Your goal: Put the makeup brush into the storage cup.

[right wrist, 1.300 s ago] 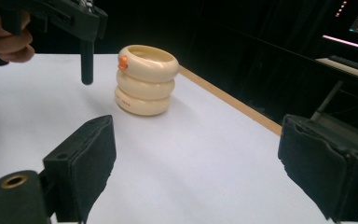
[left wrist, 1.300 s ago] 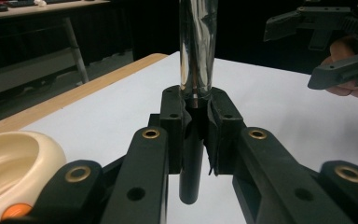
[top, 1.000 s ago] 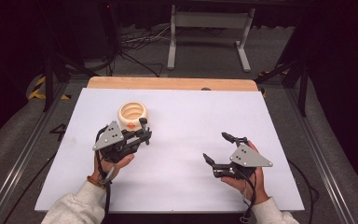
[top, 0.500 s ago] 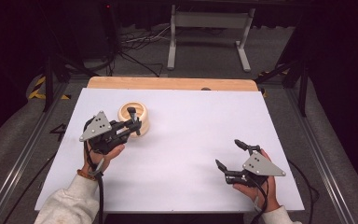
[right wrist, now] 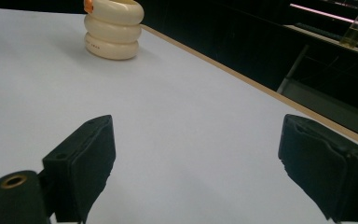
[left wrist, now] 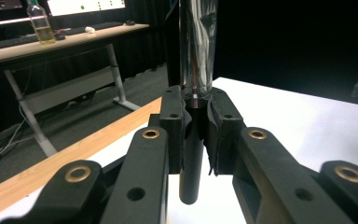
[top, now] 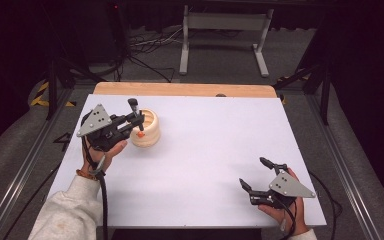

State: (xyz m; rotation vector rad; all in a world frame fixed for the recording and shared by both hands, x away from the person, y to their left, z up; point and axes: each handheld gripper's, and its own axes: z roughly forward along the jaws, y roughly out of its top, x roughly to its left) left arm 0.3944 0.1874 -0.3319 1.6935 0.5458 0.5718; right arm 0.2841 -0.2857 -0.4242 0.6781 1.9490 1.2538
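The left gripper point(top: 136, 118) is clamped on a slim dark rod-like tool point(left wrist: 190, 163), its jaws pressed against the shaft from both sides; up close in the left gripper view the tool stands upright between the pads, a dark lower stem poking out below them and a shiny, glassy upper length rising out of the top of the picture. From the high view that gripper sits at the far left of the white table point(top: 215, 150), right against a cream ribbed holder point(top: 147, 129) made of three stacked rings, with a small orange bit point(top: 140, 133) showing at the holder's near side. The person's left hand point(top: 102, 150) grips it from below, a pale sleeve point(top: 70, 212) running off toward the bottom edge. The right gripper point(top: 257, 175) rests well apart at the near right corner, jaws spread wide with only bare tabletop between them, held by the right hand point(top: 282, 212). Beyond the table's wooden far edge point(top: 185, 89) lies a dark floor with cables point(top: 140, 45) and a grey desk frame point(top: 225, 35).
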